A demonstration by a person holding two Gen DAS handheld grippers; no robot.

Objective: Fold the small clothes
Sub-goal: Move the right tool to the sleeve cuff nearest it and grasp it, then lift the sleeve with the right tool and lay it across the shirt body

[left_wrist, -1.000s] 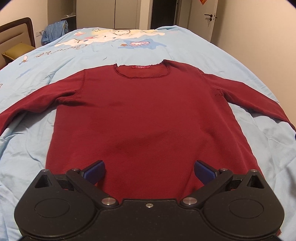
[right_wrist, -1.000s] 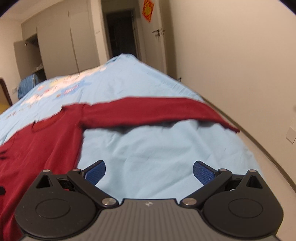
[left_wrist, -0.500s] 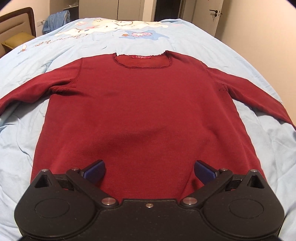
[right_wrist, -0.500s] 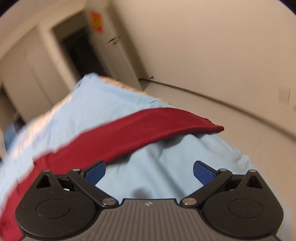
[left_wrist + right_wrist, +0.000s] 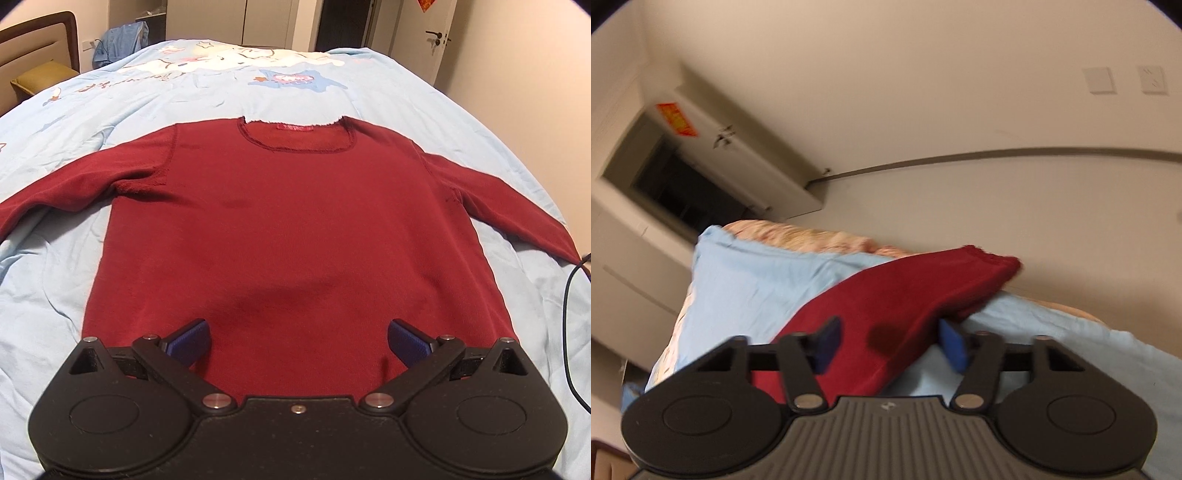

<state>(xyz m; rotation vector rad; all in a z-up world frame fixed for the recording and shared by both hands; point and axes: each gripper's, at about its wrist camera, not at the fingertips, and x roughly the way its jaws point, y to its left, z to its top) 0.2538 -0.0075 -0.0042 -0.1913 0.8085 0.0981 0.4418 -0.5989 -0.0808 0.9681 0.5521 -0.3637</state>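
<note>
Nearest me, my left claw (image 5: 298,341) hangs spread wide over the hem of the sweater (image 5: 295,240), tilted down toward it, its ribbed blue pads (image 5: 190,341) clear of the cloth and pinching nothing. The sweater is a dark red, soft fine knit lying flat and face up on the bed (image 5: 74,280), whose pale blue cover is lightly creased. Its long axis runs from the hem at six o'clock to the scooped neckline at twelve, and the sleeves reach out toward nine and three. Farther off, the cover carries a cartoon print.

My right claw (image 5: 888,341) is rolled, so the room looks tilted in its view. Its jaws are closing with the sleeve (image 5: 905,295) between them; the cuff points to about one o'clock at the bed's edge. The pads have not yet pressed the cloth.
</note>
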